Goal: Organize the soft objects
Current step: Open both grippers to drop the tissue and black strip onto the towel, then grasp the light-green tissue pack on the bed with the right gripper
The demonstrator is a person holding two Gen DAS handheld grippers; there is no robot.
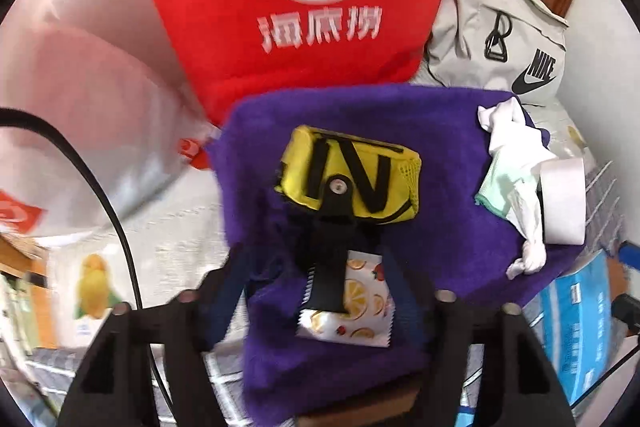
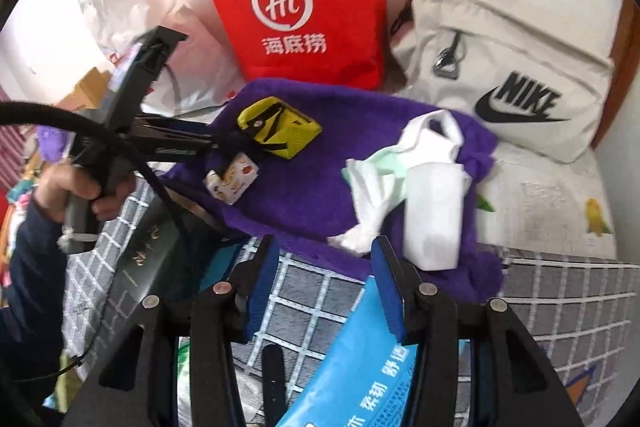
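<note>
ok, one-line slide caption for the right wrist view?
Right tongs open above purple towel; left tongs by yellow pouch.

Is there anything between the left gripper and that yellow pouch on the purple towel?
Yes. A fruit-print packet lies between the open left gripper and the yellow pouch, and the pouch's black strap runs back over the packet. Both rest on the purple towel.
</note>
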